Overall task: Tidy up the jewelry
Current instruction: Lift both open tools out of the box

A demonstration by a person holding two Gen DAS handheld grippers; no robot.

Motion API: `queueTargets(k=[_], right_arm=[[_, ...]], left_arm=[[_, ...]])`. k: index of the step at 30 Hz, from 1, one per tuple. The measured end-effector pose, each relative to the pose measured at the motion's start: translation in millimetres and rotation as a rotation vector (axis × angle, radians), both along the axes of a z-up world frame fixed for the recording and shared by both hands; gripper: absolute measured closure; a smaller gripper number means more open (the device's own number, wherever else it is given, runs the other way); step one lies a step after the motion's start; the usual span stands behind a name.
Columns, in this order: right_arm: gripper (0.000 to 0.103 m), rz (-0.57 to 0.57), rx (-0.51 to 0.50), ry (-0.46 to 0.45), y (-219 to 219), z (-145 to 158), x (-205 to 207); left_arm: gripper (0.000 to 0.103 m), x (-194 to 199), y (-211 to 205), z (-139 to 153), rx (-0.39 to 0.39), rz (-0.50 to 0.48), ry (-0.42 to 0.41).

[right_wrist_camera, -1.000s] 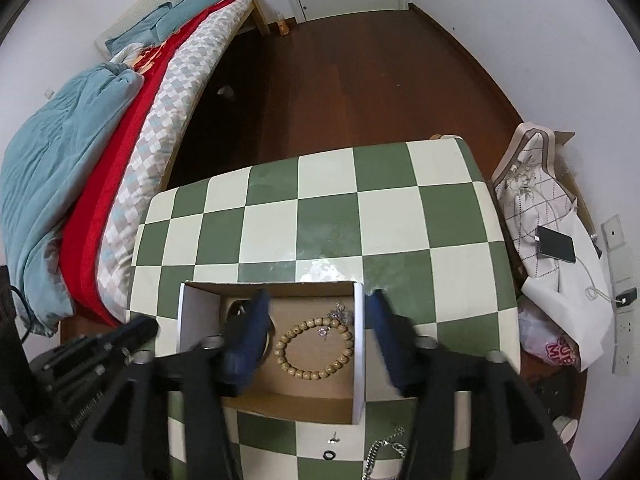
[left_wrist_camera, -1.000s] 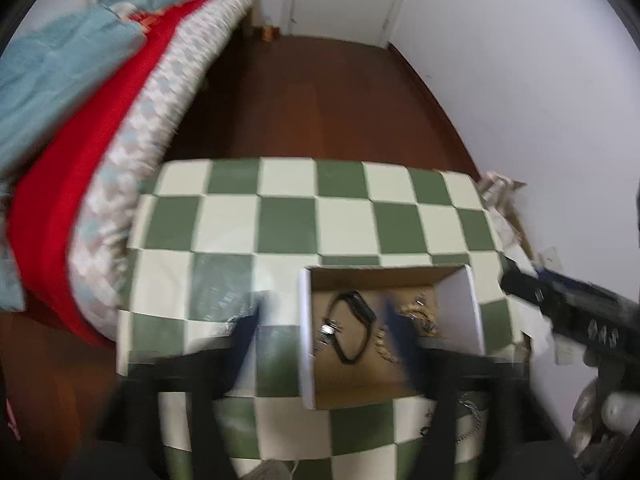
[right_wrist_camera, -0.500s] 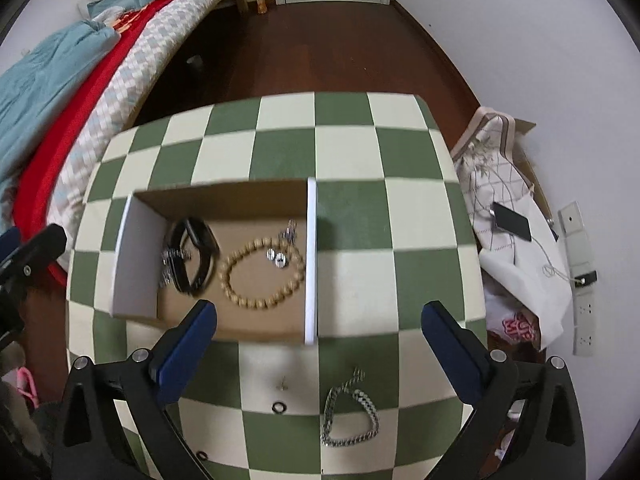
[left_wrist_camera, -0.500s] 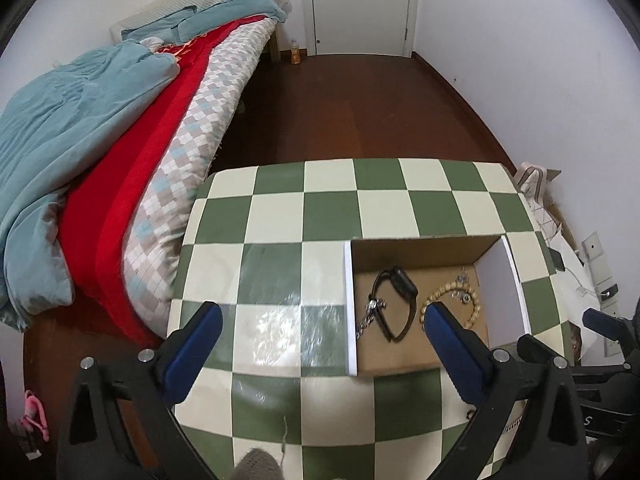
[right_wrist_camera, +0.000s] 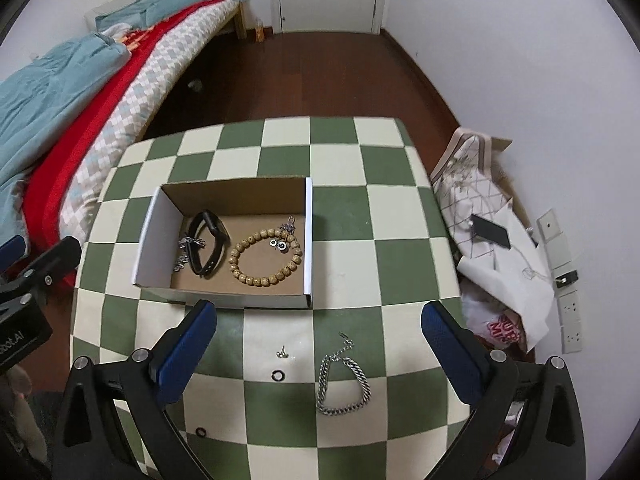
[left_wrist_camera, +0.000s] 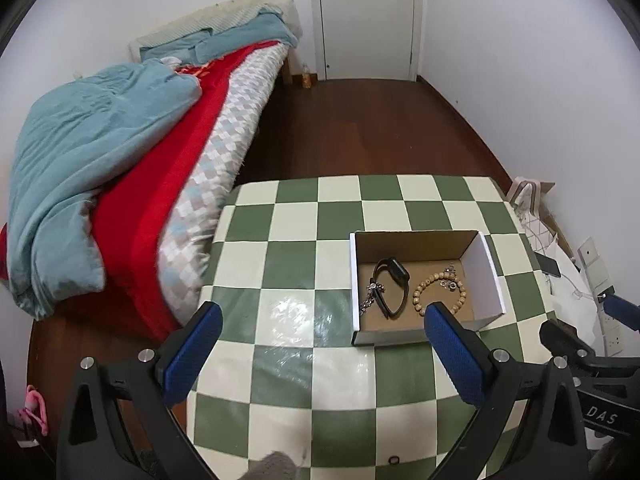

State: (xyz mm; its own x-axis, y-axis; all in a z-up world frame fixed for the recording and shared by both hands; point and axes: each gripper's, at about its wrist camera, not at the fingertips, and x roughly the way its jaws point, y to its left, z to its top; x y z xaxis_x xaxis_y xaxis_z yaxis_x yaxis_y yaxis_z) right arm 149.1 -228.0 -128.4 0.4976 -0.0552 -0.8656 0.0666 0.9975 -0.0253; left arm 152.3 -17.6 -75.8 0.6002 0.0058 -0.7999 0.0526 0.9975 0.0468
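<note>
Both hand-held grippers hover spread wide and empty above a green-and-white checkered table [right_wrist_camera: 344,152]. From its own camera the right gripper [right_wrist_camera: 318,344] shows its blue-padded fingers [right_wrist_camera: 184,350] far apart, touching nothing, pointing forward and down over the near part of the table. Between and below those fingers, loose on the cloth, lie a silver chain bracelet [right_wrist_camera: 344,380], a small stud earring [right_wrist_camera: 282,353] just to its left, a small black ring [right_wrist_camera: 277,376] near the stud and a second black ring [right_wrist_camera: 201,432] closer to the near edge.

Just past the fingertips sits an open cardboard box [right_wrist_camera: 306,236] with white side walls. Inside it lie a black watch band [right_wrist_camera: 208,244] with a silvery chain piece touching its left side, a wooden bead bracelet [right_wrist_camera: 264,256] to the right, and small metal earrings [right_wrist_camera: 280,245] resting within the bead loop.

Off to the left, the left gripper [left_wrist_camera: 318,346] is likewise fully spread and holding nothing, angled downward over the table with the box [left_wrist_camera: 354,280] just ahead of its right finger. Its view shows the watch band [left_wrist_camera: 390,286] and bead bracelet [left_wrist_camera: 440,294] side by side in the box, and the right gripper's black frame at the right edge.

Beyond the table stand a bed [left_wrist_camera: 132,168] with a teal blanket and red cover, a dark wooden floor [left_wrist_camera: 360,128] and a white door [left_wrist_camera: 366,20].
</note>
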Motion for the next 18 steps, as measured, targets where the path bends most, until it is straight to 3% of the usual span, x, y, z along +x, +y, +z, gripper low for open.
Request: queueTargets(k=[14, 18], right_arm=[[0.000, 0.016, -0.007, -0.177, 13.9, 76.1, -73.4], [0.000, 0.019, 0.025, -0.207, 14.8, 89.8, -89.9]], left_arm=[[0.000, -59.9, 13.0, 52.0, 0.006, 0.007, -0.114], [0.000, -74.1, 16.4, 59.3, 0.038, 0.051, -0.164]])
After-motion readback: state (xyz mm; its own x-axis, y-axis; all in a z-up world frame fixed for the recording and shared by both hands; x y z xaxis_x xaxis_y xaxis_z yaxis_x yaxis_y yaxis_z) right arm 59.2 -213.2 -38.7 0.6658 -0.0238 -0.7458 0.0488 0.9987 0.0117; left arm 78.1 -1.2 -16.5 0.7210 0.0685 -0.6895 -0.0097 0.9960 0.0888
